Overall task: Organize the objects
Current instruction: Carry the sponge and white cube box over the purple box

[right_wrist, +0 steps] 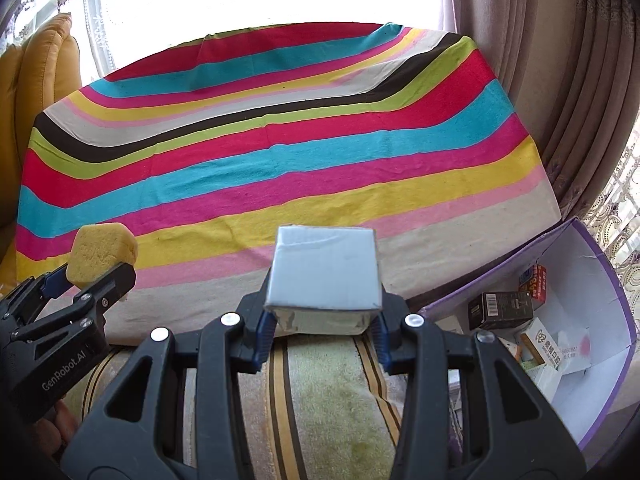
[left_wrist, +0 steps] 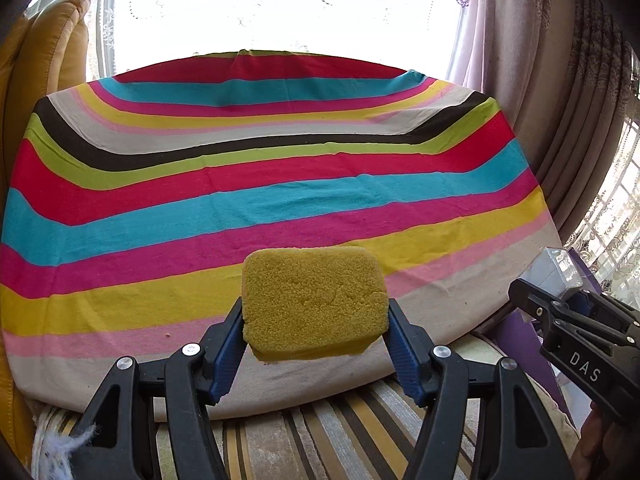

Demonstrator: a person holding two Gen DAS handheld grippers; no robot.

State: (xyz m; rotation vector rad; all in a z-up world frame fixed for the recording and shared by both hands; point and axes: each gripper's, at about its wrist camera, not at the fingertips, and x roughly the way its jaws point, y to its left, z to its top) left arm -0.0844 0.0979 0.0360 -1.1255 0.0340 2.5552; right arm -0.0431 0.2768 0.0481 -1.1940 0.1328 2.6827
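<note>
My left gripper (left_wrist: 316,344) is shut on a yellow sponge (left_wrist: 314,300) and holds it above the near edge of the striped cloth table (left_wrist: 280,184). The sponge also shows in the right wrist view (right_wrist: 102,256), at the left. My right gripper (right_wrist: 322,326) is shut on a small grey-white box (right_wrist: 324,268) and holds it above the table's near edge. The box also shows at the right of the left wrist view (left_wrist: 554,272), in the right gripper (left_wrist: 560,300).
A purple open box (right_wrist: 592,320) holding several small cartons stands low at the right of the table. A striped cushion (right_wrist: 320,392) lies below the grippers. A yellow sofa (left_wrist: 44,92) is at the left, curtains (left_wrist: 568,92) at the right.
</note>
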